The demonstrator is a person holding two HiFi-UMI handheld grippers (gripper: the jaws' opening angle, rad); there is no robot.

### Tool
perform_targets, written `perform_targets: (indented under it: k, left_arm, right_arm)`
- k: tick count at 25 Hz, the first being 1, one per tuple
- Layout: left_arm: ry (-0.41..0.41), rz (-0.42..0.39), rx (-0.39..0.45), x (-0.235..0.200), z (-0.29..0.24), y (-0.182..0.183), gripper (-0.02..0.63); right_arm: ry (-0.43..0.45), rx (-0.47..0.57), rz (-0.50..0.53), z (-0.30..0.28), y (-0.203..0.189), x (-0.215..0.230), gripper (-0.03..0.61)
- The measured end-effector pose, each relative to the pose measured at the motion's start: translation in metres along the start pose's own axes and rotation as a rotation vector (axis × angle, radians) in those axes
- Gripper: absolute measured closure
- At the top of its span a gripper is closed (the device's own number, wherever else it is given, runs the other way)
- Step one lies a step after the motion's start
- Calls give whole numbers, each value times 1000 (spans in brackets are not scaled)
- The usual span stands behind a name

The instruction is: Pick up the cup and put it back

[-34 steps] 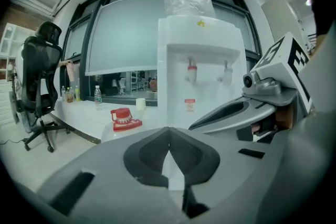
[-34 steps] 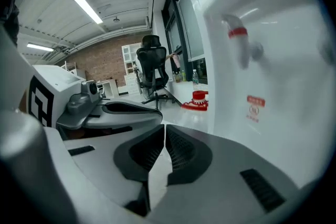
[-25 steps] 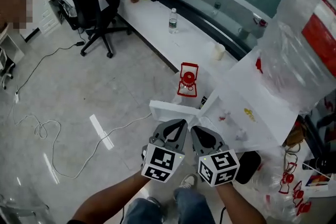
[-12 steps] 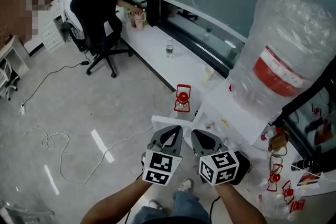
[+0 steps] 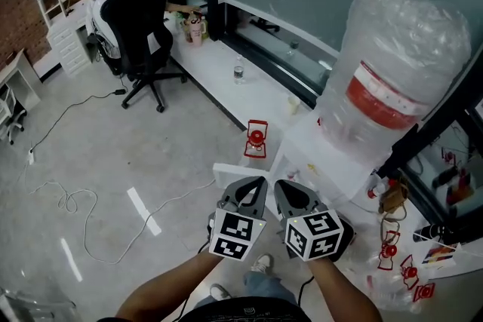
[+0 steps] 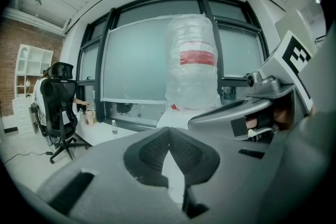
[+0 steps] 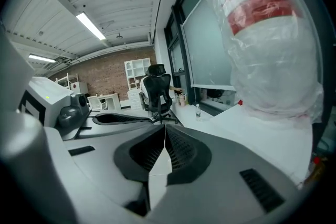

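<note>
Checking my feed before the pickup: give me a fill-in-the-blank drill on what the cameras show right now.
1. The left gripper and the right gripper both have their jaws ____, with nothing between them.
2. The tall clear plastic-wrapped bundle on the white table wears a ____ band.
3. A person sits in a ____ wheeled office chair.
4. The small clear plastic water bottle stands ____ on the white ledge.
Missing words: shut; red; black; upright.
</note>
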State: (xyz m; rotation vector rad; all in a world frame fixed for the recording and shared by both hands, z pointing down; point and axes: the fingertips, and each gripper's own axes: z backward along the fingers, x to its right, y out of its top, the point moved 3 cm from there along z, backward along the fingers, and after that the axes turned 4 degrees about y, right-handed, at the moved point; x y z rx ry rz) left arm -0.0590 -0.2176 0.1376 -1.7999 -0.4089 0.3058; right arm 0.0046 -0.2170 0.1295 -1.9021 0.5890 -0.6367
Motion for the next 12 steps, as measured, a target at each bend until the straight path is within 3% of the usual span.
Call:
perform_targets:
  k: [12]
  left_arm:
    - [-21, -14, 3, 21, 4, 1, 601]
  right_arm:
    - [-3, -3, -5, 16, -7, 1, 555]
